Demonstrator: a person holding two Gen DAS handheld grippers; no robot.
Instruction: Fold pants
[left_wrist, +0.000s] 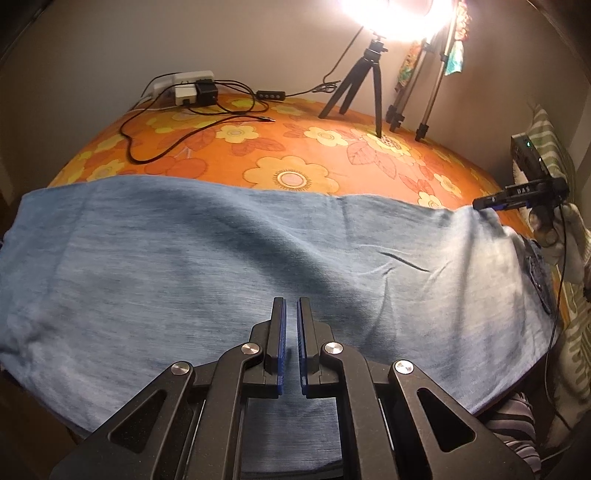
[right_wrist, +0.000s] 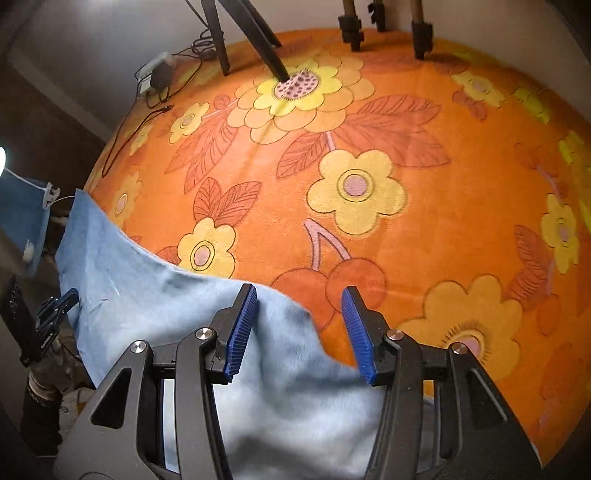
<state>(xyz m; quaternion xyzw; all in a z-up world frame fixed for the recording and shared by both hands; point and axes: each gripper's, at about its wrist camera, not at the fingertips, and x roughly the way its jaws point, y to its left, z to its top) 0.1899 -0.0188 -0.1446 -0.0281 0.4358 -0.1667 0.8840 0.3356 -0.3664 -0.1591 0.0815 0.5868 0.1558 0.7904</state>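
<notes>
**Pants flat on floral cloth, both grippers above them**

- Pants (left_wrist: 221, 251): light blue denim, spread wide across the near part of the desk, over the orange floral cloth (left_wrist: 295, 147). Far edge runs roughly straight across the left view. A few shallow creases right of centre. Darker waistband or pocket detail shows at the right end, by the desk edge.
- Left gripper (left_wrist: 291, 306): over the middle of the pants, near the front edge. Jaws nearly clenched, a thin slit between the blue pads (left_wrist: 282, 343). No fabric seen between them; whether the tips touch the denim, cannot tell.
- Right gripper (right_wrist: 299, 295): jaws released, wide gap. The pants' far edge and a corner of the denim (right_wrist: 280, 369) lie under and between the fingers, orange cloth beyond. Nothing pinched. In the left view this gripper (left_wrist: 480, 203) shows at the far right, tip at the pants' far edge, held by a gloved hand (left_wrist: 570, 236).
- Back of desk: black tripod (left_wrist: 354, 85), its foot on a yellow flower; a silver tripod (left_wrist: 424, 92) beside it; bright lamp (left_wrist: 391, 14) above.
- Back left: power strip with plugs (left_wrist: 188, 86), black cable (left_wrist: 166, 125) looping over the cloth.
</notes>
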